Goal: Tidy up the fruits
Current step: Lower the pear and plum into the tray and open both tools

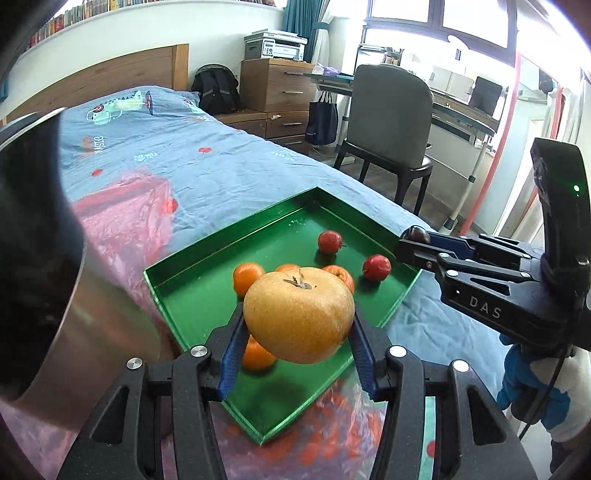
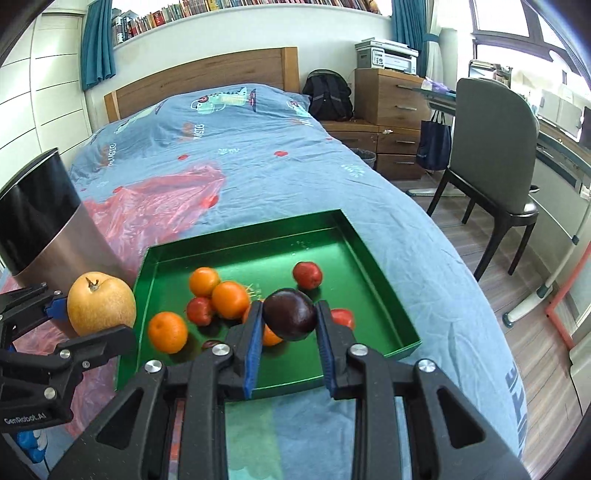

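Bedroom: bed [image 2: 258, 158] with blue printed cover and wooden headboard [image 2: 199, 77]; bookshelf [image 2: 221, 9] above; teal curtains [image 2: 96, 44]; wooden drawer chest [image 2: 391, 99] bearing a printer [image 2: 388, 53]; black backpack [image 2: 328, 94]; grey chair [image 2: 495, 147]; wood floor [image 2: 517, 266]; bright daylit window [image 1: 443, 18].

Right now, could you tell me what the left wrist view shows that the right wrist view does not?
Only the left wrist view shows the left tongs from behind, clamping the yellow pear, and a blue-gloved hand. Only the right wrist view shows the right tongs from behind, clamping the dark plum. Both show the green tray of oranges and small red fruits on the bed.
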`<state>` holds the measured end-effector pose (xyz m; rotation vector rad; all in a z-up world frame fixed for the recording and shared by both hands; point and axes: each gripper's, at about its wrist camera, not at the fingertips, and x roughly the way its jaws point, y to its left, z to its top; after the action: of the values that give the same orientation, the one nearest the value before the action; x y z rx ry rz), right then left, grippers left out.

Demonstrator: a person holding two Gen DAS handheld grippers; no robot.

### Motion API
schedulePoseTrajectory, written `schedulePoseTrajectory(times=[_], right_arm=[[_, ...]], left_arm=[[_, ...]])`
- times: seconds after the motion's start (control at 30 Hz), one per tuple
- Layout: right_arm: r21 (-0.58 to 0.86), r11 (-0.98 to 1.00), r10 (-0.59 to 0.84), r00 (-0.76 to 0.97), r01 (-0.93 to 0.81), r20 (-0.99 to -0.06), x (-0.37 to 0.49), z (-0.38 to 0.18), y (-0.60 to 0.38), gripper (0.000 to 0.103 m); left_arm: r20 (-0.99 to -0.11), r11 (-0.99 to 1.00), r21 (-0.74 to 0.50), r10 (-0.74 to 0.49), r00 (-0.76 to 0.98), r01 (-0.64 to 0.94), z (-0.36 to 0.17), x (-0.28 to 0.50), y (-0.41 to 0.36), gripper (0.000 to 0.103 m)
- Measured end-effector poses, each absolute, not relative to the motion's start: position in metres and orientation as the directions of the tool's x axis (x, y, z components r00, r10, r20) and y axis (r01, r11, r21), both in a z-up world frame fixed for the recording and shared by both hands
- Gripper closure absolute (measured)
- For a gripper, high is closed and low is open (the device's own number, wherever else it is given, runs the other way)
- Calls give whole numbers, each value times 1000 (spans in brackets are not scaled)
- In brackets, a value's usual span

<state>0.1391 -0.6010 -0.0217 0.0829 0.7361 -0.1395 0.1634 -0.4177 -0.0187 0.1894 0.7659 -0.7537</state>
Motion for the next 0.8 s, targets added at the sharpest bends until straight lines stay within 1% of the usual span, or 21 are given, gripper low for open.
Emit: schedulePoseTrajectory(times=[0.3,0.4,0.6,0.8], right_arm=[[27,984,-110,712,179,-694,181,-46,-644,54],[28,983,-107,695,179,-711,197,-57,-651,54],[1,985,-114,645,175,-756,219,-80,-657,54],[-12,986,-111,609,165,-785,229,-97,-658,53]], left_arm=[[-726,775,-78,-475,497,627,-44,227,-470,57],[-750,785,-91,-459,477,613,-55,244,-482,57],[-803,808,-87,-402,439,582,-81,270,-503,57],[-835,806,-60,-364,412,589,-95,277,-518,57]])
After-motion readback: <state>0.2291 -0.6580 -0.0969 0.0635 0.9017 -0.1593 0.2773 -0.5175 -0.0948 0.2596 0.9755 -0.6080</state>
